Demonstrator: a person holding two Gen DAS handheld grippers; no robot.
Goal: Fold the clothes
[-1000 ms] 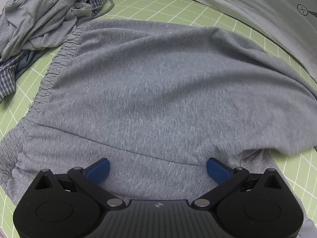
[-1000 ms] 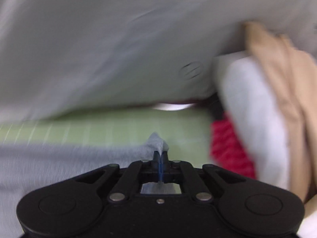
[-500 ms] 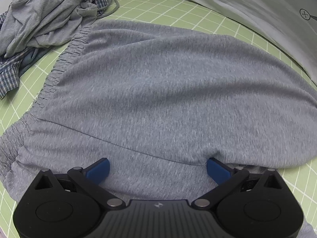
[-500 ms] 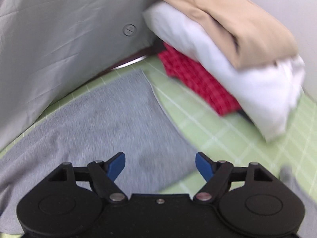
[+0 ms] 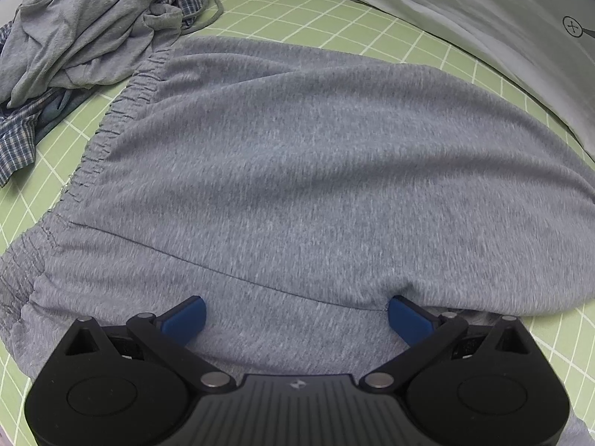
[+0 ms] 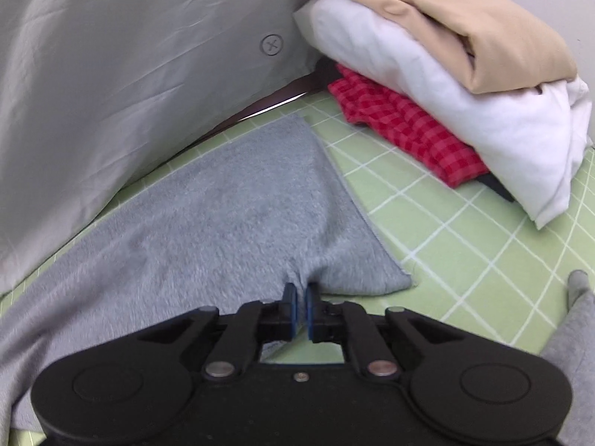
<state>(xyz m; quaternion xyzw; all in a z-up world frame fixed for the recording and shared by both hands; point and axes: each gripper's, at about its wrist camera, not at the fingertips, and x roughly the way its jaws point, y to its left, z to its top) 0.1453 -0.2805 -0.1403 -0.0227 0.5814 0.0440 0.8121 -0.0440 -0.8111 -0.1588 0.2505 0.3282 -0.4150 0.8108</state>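
Grey shorts (image 5: 297,167) lie spread on the green grid mat (image 5: 334,18), their gathered elastic waistband (image 5: 111,119) at the left. My left gripper (image 5: 295,308) hovers open just over the near part of the shorts, blue fingertips wide apart, holding nothing. In the right wrist view one leg of the shorts (image 6: 230,204) stretches away toward the backdrop. My right gripper (image 6: 299,293) is shut on a puckered fold of that leg near its hem edge.
A crumpled pile of grey and checked clothes (image 5: 74,37) sits at the far left. A folded stack of tan (image 6: 446,11), white (image 6: 465,111) and red checked (image 6: 401,126) garments stands at the right. A grey sheet (image 6: 130,74) hangs behind the mat. More grey fabric (image 6: 572,353) is at the lower right.
My right gripper let go of the cloth, opened over the leg, then shut on a fold of it. The lifted right side of the shorts has settled flat. The left gripper stayed put.
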